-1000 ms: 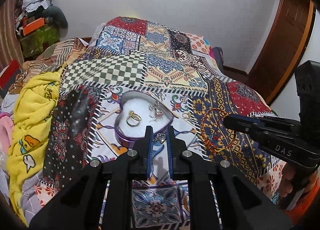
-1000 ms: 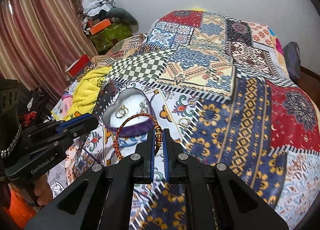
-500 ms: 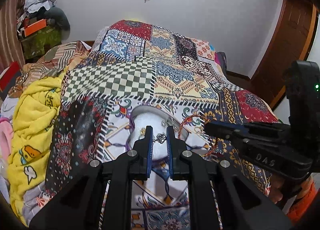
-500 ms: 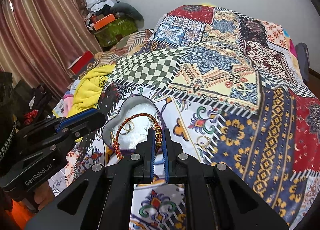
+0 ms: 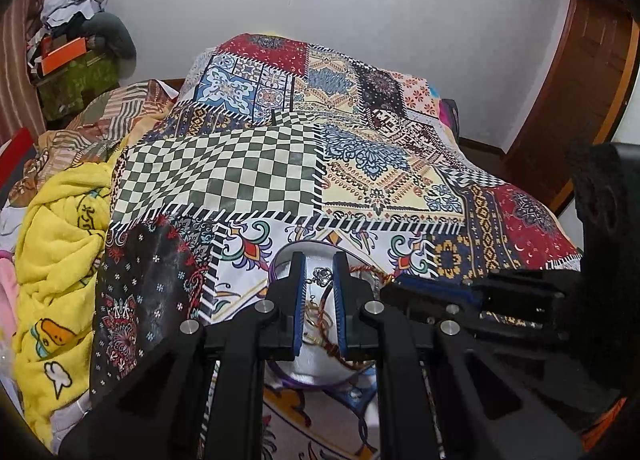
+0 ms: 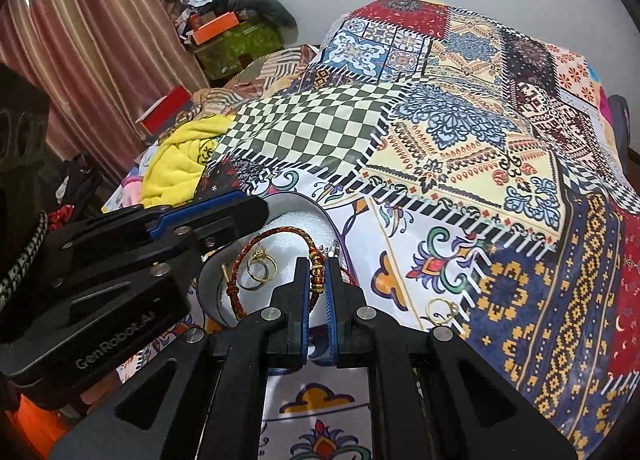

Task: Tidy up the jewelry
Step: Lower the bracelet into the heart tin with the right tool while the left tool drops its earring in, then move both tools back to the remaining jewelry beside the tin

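On a patchwork bedspread, a heart-shaped tin with a white lining and a purple rim sits beneath both tools.

In the left wrist view, a yellow blanket lies bunched at nine o'clock. At the centre, the left gripper is narrow, its blue-padded fingers pinching a small silver trinket right over the tin; the piece is too tiny to say for sure whether it is an earring or a ring. Below it, between the fingers, gold rings rest on the tin's lining. At three o'clock the right gripper reaches in from the side.

In the right wrist view, the left gripper comes in from nine o'clock, its tip over the tin's near-left edge. Just right of it, a pair of gold rings lies inside the tin. The right gripper is nearly closed, clamped on the gold and red beads of a red braided bracelet, whose loop hangs over the tin's interior. At four o'clock, a gold ring lies on the bedspread, well apart from the tin.
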The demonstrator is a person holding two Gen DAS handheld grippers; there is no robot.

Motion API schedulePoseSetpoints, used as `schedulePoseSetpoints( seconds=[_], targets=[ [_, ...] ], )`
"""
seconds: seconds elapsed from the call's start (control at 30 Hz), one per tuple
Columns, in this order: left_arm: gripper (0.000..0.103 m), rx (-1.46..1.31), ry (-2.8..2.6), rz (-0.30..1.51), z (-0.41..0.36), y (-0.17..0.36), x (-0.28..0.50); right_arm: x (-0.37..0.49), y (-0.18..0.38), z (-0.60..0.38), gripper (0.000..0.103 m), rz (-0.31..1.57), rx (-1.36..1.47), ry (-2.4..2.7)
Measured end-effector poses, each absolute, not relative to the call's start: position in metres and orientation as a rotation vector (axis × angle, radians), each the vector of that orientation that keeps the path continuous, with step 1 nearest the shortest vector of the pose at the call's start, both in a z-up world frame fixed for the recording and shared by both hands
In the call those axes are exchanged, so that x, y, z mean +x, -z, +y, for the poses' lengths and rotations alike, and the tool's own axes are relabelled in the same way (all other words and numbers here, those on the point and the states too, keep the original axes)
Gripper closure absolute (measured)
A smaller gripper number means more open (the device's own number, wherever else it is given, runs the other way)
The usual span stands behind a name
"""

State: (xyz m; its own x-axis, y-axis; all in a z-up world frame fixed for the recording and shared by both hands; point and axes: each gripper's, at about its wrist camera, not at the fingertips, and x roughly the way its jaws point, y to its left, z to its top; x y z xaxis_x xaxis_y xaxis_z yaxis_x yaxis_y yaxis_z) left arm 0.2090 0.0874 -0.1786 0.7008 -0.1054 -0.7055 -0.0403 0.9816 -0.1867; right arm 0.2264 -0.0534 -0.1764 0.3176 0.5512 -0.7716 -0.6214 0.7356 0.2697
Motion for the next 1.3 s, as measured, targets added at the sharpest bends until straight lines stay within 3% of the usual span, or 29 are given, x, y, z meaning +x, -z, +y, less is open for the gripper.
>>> schedulePoseSetpoints(
  seconds=[0.43, 0.6, 1.13, 1.3],
  targets=[
    [0.092, -0.197, 0.044, 0.832, 0.091, 0.19, 0.228, 0.228, 0.178, -0.046, 0.096, 0.986, -0.124, -0.78],
    [0.091, -0.203, 0.048, 0.849, 0.092, 0.191, 0.226, 0.226, 0.179, -0.05, 0.076, 1.014, -0.111, -0.789],
    [0.091, -0.197, 0.013, 0.792, 0.098, 0.15, 0.186, 0.208, 0.138, -0.098, 0.075, 0.881, -0.136, -0.672],
    [0.078, -0.162, 0.03, 0.787, 0.081, 0.143, 0.173, 0.204, 0.138, -0.124, 0.075, 0.888, -0.152, -0.615]
  ],
)
